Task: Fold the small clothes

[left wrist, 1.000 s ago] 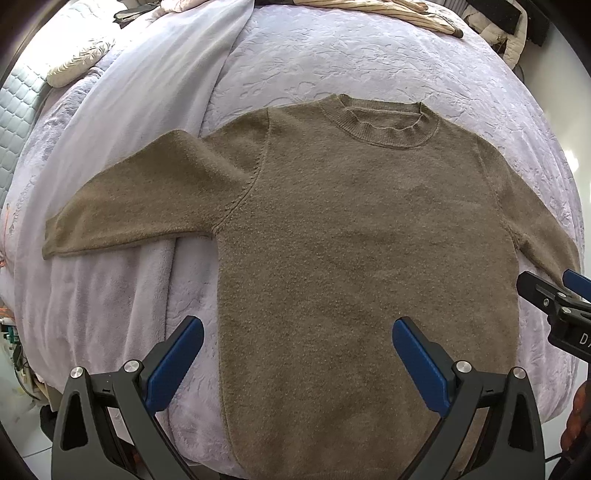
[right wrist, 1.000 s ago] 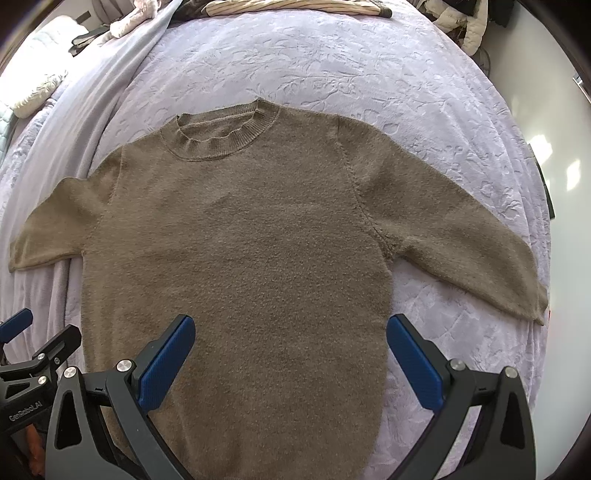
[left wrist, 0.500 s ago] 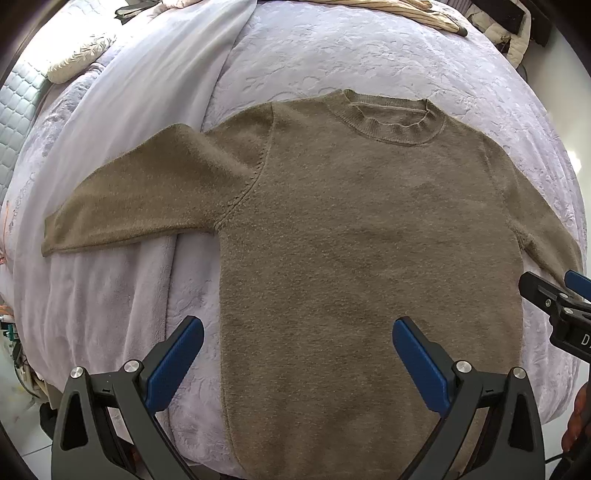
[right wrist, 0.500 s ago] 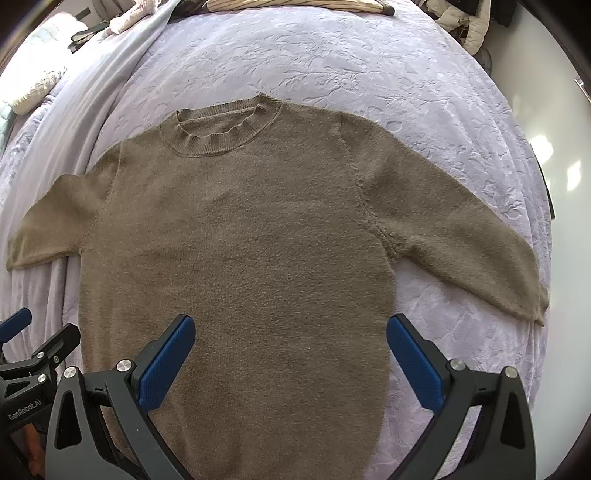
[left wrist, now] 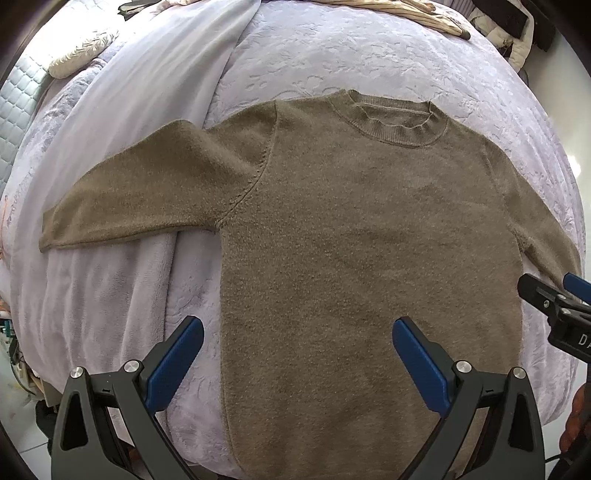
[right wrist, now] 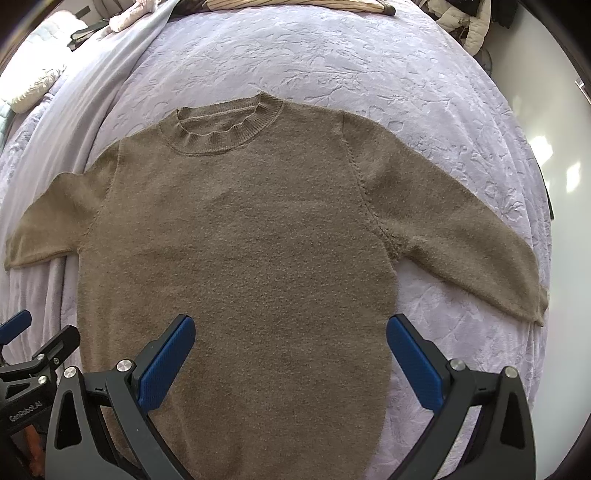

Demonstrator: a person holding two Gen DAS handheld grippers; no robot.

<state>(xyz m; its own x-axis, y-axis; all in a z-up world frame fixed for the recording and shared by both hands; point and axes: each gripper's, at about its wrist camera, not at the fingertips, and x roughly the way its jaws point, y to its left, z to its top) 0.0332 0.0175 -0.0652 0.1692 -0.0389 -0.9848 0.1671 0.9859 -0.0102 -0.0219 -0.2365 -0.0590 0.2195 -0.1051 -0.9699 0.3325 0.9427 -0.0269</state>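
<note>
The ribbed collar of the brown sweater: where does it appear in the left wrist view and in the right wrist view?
Left wrist view: the ribbed collar sits in the upper part, right of centre.
Right wrist view: the collar sits in the upper part, left of centre.
Shared landmark: the striped cloth at the far edge of the bed.

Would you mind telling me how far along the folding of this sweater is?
Done: the olive-brown knit sweater lies spread flat, face up, on the lavender embossed bedspread, both sleeves out. In hand: nothing; the left tool and right tool are open above its lower body, gripping no fabric. Left: every fold, sleeves and body alike.
</note>
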